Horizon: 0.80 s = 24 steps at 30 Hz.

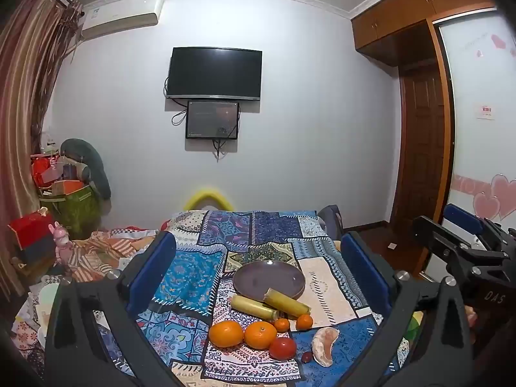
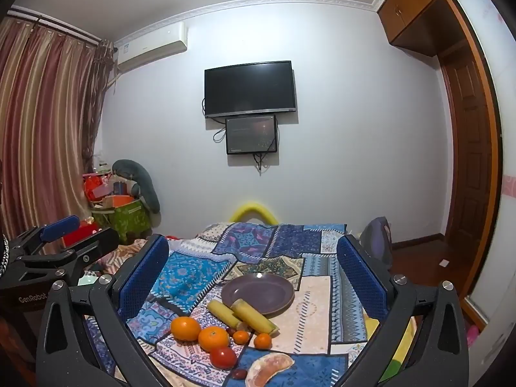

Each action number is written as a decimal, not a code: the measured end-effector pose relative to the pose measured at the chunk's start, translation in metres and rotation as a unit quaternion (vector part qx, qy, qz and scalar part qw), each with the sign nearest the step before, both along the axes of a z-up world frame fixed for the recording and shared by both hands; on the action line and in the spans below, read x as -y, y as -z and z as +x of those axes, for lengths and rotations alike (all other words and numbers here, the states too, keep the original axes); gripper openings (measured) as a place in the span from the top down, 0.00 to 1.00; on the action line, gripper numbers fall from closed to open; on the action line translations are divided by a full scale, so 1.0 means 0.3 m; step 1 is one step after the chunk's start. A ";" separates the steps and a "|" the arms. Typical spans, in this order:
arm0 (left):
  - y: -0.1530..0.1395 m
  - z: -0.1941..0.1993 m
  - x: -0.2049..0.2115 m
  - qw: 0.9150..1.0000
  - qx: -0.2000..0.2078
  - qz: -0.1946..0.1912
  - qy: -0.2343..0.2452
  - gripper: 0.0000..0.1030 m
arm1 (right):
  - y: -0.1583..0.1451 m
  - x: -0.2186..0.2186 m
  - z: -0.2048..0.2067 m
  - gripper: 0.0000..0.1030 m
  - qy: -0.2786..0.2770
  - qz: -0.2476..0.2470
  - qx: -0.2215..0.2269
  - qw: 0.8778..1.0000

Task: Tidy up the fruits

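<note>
- My left gripper [image 1: 258, 267] is spread wide with nothing between its blue pads; it hangs above the near edge of the cloth [image 1: 193, 277], and all the fruit lies ahead of it and below.
- Leftmost in the near row is a big orange [image 1: 226, 333], with a second orange [image 1: 260, 334] touching it and a tomato [image 1: 282, 348] just in front of that one.
- Behind the row lie two yellow stalks [image 1: 254, 307]. Their long axes run from far-left to near-right, and the farther one leans its end on the plate's rim.
- The plate [image 1: 269, 278] sits beyond the stalks, bare, so I judge that fruit has to travel away from me to reach it.
- Two small tangerines [image 1: 304, 322] sit right of the oranges, near the stalks' ends.
- A dark date [image 1: 306, 357] and a peeled pomelo wedge [image 1: 325, 346] lie farthest right and nearest me; the wedge's curve runs roughly near to far.
- My right gripper [image 2: 253, 274] is also wide open and empty. In its view the wedge [image 2: 269, 368] sits almost under the gap, so I judge this hand better placed for it, and the left for the big orange.
</note>
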<state>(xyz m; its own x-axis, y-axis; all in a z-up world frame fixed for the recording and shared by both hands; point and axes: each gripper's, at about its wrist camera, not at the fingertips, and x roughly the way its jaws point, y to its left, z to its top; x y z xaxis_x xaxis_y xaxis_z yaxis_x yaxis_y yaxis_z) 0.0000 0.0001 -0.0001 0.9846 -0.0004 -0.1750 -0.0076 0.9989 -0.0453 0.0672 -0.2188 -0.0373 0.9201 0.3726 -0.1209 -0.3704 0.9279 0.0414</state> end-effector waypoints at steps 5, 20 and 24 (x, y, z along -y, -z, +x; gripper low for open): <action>0.002 -0.004 0.002 1.000 -0.001 0.001 0.000 0.00 | 0.001 -0.002 -0.003 0.00 -0.001 0.002 0.000 1.000; 0.001 -0.001 0.001 1.000 0.000 -0.001 0.001 0.00 | 0.002 -0.002 -0.004 0.00 -0.001 0.002 0.001 1.000; 0.001 0.000 0.002 1.000 -0.001 0.000 0.000 0.00 | -0.002 -0.004 -0.004 0.00 -0.002 0.003 0.001 1.000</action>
<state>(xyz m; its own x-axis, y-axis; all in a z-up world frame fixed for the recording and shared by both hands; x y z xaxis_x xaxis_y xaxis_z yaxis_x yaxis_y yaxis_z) -0.0001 -0.0004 -0.0003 0.9842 -0.0011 -0.1770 -0.0071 0.9989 -0.0461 0.0661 -0.2176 -0.0367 0.9186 0.3773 -0.1176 -0.3745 0.9261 0.0456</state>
